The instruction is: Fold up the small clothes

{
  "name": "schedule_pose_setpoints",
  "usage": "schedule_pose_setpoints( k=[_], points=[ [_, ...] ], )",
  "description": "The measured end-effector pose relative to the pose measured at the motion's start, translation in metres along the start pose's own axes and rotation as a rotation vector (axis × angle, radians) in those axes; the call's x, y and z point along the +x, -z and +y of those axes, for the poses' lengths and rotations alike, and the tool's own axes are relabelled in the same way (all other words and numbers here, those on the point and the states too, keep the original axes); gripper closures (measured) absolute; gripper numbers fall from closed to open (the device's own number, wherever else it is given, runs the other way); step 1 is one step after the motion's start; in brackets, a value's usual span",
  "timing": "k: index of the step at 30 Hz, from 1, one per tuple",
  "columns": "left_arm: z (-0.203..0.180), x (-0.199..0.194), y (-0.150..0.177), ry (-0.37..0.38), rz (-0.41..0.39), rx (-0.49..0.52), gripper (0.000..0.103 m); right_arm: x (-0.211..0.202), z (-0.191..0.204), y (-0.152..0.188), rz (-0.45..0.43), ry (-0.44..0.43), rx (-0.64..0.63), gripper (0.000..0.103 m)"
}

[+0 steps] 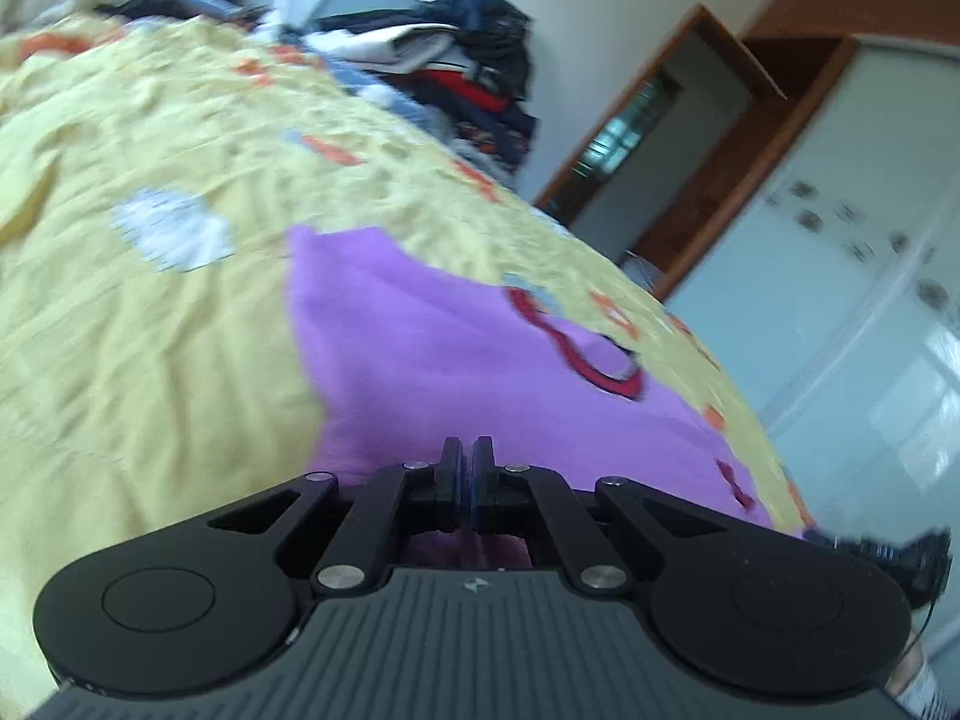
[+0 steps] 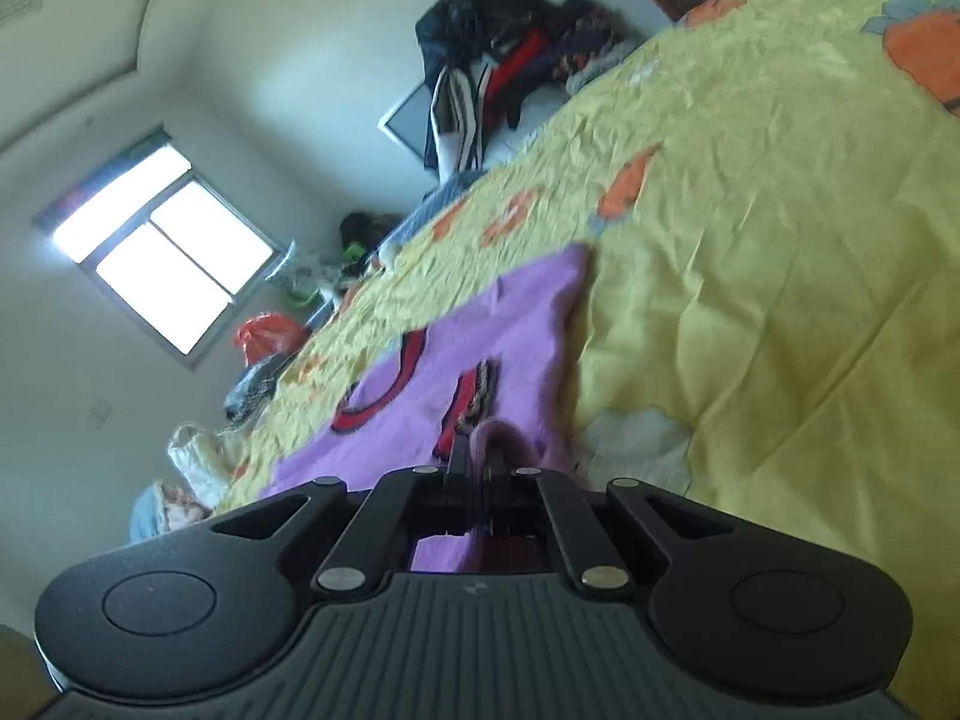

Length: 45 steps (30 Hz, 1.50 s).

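A home bedroom: yellow bedspread [image 1: 180, 312], heaped clothes [image 2: 498, 78], wardrobe doors [image 1: 840, 276], a window [image 2: 162, 252]

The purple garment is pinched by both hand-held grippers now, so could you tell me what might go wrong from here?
1. The right hand-held gripper grips only a small bunched fold of the purple garment, which might slip free.
2. The left hand-held gripper also holds near an edge, so uneven pulling could skew the fold.
3. The wrinkled yellow bedspread could drag the cloth.

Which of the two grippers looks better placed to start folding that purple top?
Probably the right gripper: purple garment cloth bunches between its fingers. The left gripper is shut at the garment's edge, its hold unclear.
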State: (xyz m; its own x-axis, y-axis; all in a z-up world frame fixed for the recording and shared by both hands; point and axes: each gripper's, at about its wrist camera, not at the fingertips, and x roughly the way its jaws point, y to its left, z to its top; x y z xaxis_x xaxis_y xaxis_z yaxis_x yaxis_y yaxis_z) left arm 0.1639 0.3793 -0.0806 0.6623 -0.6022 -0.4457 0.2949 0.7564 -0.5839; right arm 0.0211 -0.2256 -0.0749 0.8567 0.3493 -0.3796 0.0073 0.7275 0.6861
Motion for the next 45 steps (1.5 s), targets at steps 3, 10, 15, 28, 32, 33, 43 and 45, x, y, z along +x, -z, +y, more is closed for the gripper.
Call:
schedule_pose_setpoints(
  k=[3, 10, 15, 28, 32, 33, 43, 45],
  points=[
    [0.021, -0.007, 0.004, -0.059, 0.001, -0.074, 0.103, -0.007, 0.008, 0.005, 0.044, 0.112, -0.039, 0.093],
    [0.021, -0.071, 0.032, -0.007, -0.015, -0.056, 0.102, -0.067, 0.072, 0.05, 0.028, 0.233, -0.296, 0.0],
    [0.007, -0.088, 0.071, 0.032, 0.006, 0.044, 0.055, -0.057, 0.101, 0.08, 0.094, 0.219, -0.319, 0.0],
    [-0.022, -0.046, 0.07, 0.145, 0.103, 0.011, 0.094, -0.003, 0.022, 0.061, 0.186, -0.125, 0.162, 0.096],
    [-0.029, -0.054, 0.052, 0.209, 0.033, -0.022, 0.094, -0.016, 0.035, 0.042, 0.088, -0.255, 0.197, 0.096],
    [-0.032, -0.055, 0.047, 0.218, 0.013, -0.02, 0.094, -0.017, 0.039, 0.035, 0.073, -0.272, 0.198, 0.096],
    [-0.013, -0.031, -0.006, 0.176, -0.075, -0.152, 0.094, -0.007, 0.013, -0.019, 0.026, -0.127, 0.093, 0.093],
    [-0.001, -0.02, -0.001, 0.13, -0.013, -0.161, 0.092, -0.009, 0.003, -0.01, 0.087, 0.109, -0.019, 0.074]
  ],
)
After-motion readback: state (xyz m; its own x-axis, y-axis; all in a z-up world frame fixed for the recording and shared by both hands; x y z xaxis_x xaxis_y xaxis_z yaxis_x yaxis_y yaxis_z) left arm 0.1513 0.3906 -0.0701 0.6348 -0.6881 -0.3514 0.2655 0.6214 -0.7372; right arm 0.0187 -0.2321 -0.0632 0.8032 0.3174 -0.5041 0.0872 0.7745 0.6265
